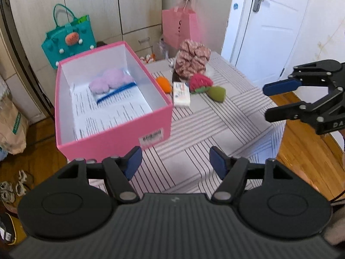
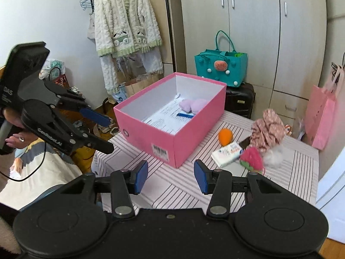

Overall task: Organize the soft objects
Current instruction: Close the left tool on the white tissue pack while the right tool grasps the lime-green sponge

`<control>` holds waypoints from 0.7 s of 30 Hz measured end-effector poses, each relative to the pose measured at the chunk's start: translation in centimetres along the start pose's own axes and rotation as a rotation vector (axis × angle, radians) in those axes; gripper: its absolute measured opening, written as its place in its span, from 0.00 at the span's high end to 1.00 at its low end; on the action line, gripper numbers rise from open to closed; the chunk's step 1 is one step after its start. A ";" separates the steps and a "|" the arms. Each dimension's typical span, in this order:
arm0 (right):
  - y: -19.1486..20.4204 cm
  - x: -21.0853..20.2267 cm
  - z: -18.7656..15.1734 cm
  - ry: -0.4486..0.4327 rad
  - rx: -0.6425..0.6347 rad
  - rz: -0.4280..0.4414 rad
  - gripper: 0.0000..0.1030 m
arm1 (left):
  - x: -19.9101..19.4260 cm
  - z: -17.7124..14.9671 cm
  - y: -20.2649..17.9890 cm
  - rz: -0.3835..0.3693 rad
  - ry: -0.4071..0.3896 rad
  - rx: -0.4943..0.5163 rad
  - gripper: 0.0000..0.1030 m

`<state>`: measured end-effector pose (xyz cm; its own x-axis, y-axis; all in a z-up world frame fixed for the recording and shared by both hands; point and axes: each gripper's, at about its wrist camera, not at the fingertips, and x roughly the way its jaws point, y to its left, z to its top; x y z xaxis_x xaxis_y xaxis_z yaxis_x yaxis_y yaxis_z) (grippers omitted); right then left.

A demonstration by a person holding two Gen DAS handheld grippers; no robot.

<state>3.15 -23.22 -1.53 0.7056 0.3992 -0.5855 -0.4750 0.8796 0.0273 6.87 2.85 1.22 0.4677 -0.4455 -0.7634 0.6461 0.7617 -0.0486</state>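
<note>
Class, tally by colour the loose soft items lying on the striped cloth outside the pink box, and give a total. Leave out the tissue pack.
Orange: 1, the orange ball
Red: 1, the red strawberry plush
Green: 1, the green plush
Pink patterned: 1, the scrunchie bundle
White: 1, the white fluffy piece
Total: 5

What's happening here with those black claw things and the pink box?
A person holds a two-finger tool in each hand, tidying soft items into the open pink cardboard box on the striped tablecloth. Both the left tool and right tool are open and empty. A bagged lilac plush lies inside already; the orange plush, red knitted strawberry and floral scrunchie wait outside.
</note>
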 end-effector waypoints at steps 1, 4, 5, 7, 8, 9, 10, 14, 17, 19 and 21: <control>0.0 -0.2 -0.5 -0.001 0.001 0.001 0.49 | 0.3 -0.2 -0.1 0.000 0.005 -0.007 0.34; -0.1 -0.4 -1.5 -0.013 0.006 -0.013 0.45 | 1.1 -0.7 -0.5 -0.010 0.008 -0.027 0.34; -0.3 -0.4 -1.9 -0.021 0.015 -0.025 0.43 | 1.3 -0.7 -0.7 -0.018 0.011 -0.029 0.34; -0.7 -0.3 -2.5 -0.031 0.025 -0.060 0.42 | 1.9 -0.5 -1.2 -0.049 0.016 -0.021 0.34; -1.1 -0.1 -2.8 -0.033 0.032 -0.085 0.42 | 2.2 -0.3 -1.3 -0.054 0.020 -0.021 0.34; -1.5 0.0 -3.1 -0.035 0.038 -0.103 0.42 | 2.5 0.0 -1.5 -0.057 0.020 -0.022 0.34; -1.9 0.2 -3.4 -0.036 0.044 -0.116 0.42 | 2.9 0.3 -1.6 -0.060 0.017 -0.022 0.34; -3.6 1.3 -4.9 -0.056 0.050 -0.171 0.38 | 4.8 1.0 -2.5 -0.086 -0.015 -0.026 0.34; -4.8 2.3 -5.9 -0.073 0.036 -0.223 0.38 | 6.5 1.3 -3.4 -0.100 -0.048 -0.019 0.34; -5.8 2.9 -6.5 -0.082 0.039 -0.248 0.38 | 7.6 1.6 -4.1 -0.110 -0.066 0.006 0.34; -7.0 3.4 -7.1 -0.090 0.053 -0.249 0.38 | 8.4 2.1 -4.9 -0.103 -0.092 0.032 0.34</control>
<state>5.12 -29.88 -9.44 0.8422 0.1878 -0.5054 -0.2543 0.9649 -0.0651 8.93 -5.60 -3.58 0.4505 -0.5625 -0.6932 0.7118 0.6951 -0.1014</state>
